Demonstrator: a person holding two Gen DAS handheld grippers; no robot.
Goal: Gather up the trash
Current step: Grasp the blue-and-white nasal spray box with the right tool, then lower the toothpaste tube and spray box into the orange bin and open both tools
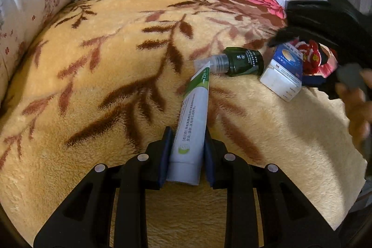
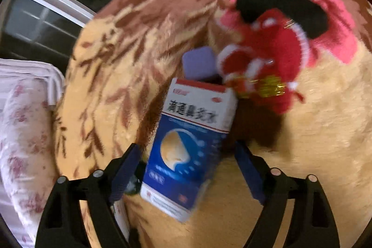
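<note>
Over on the left edge of the bed, a flowered pillow (image 1: 34,6) lies against the tan leaf-patterned blanket (image 1: 104,62). Now the left gripper (image 1: 188,155): its blue pads are clamped on the cap end of a white-and-green tube (image 1: 194,117), which lies flat on the blanket, its crimped tail just touching the neck of a dark green bottle (image 1: 241,61) lying on its side. Further right, a blue-and-white box (image 2: 188,145) lies near the blanket's right edge, between the wide-open fingers of the right gripper (image 2: 188,169), neither pad touching it that I can see. Just beyond the box, a purple block (image 2: 201,62) and a red tasselled ornament (image 2: 272,62) lie on the blanket's pink flower.
</note>
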